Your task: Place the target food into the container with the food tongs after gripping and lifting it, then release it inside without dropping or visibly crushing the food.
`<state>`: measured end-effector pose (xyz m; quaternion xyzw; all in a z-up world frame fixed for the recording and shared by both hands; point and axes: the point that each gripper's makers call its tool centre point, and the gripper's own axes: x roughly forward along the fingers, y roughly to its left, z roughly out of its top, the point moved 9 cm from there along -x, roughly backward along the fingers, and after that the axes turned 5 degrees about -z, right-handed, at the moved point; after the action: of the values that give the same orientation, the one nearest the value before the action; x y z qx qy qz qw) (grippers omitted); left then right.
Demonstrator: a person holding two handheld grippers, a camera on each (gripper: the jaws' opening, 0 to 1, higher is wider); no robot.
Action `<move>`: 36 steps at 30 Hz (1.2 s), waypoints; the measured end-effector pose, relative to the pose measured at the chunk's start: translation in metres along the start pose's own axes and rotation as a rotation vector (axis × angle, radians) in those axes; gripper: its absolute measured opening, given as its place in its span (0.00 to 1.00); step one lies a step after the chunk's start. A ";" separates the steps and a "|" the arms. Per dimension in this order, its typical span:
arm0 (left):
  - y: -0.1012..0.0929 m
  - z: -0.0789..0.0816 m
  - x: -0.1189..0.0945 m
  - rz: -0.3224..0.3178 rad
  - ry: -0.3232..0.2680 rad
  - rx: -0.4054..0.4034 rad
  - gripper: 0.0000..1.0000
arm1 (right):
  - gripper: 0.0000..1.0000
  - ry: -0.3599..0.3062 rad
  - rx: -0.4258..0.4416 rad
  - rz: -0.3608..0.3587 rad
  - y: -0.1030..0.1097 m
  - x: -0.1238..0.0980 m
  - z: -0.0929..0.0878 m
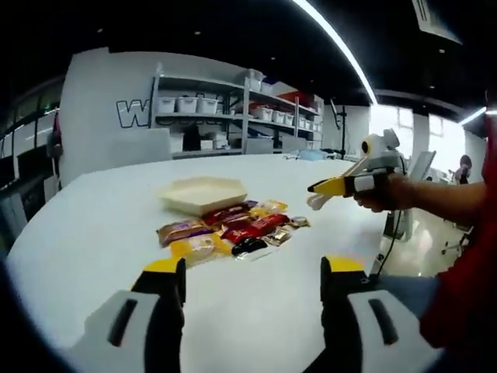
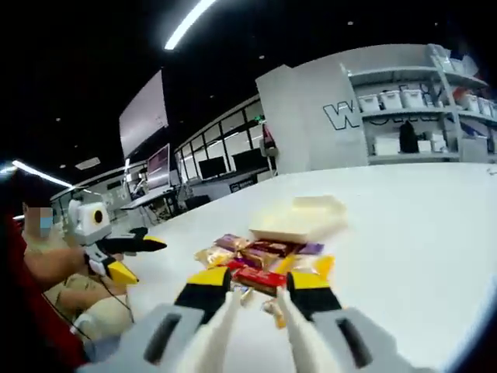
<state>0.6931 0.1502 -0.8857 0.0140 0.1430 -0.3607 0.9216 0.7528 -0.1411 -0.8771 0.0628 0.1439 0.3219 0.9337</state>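
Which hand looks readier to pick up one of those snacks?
The right, I'd say. Its gripper holds white tongs aimed at the snack pile before the tray. The left gripper is open and holds nothing.

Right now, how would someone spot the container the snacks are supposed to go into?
On the big white table, find the cluster of wrapped snacks. Just beyond it sits the container: a shallow, cream, angular-sided tray, empty, and unlike the colourful wrappers, plain.
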 end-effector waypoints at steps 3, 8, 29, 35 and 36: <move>0.002 -0.002 0.000 0.014 0.012 -0.011 0.70 | 0.23 0.013 -0.024 -0.011 -0.003 0.003 -0.001; 0.004 -0.006 0.000 0.049 0.037 -0.030 0.75 | 0.23 0.039 -0.065 -0.027 -0.008 0.007 -0.004; 0.006 -0.006 -0.001 0.066 0.043 -0.039 0.73 | 0.24 0.115 -0.145 -0.028 -0.014 0.026 -0.018; 0.008 -0.006 -0.002 0.069 0.039 -0.043 0.71 | 0.25 0.126 -0.109 -0.048 -0.015 0.027 -0.020; 0.008 -0.006 -0.002 0.070 0.041 -0.043 0.71 | 0.25 0.125 -0.105 -0.044 -0.015 0.027 -0.020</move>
<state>0.6950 0.1581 -0.8918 0.0067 0.1688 -0.3248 0.9306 0.7756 -0.1357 -0.9051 -0.0098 0.1862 0.3117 0.9317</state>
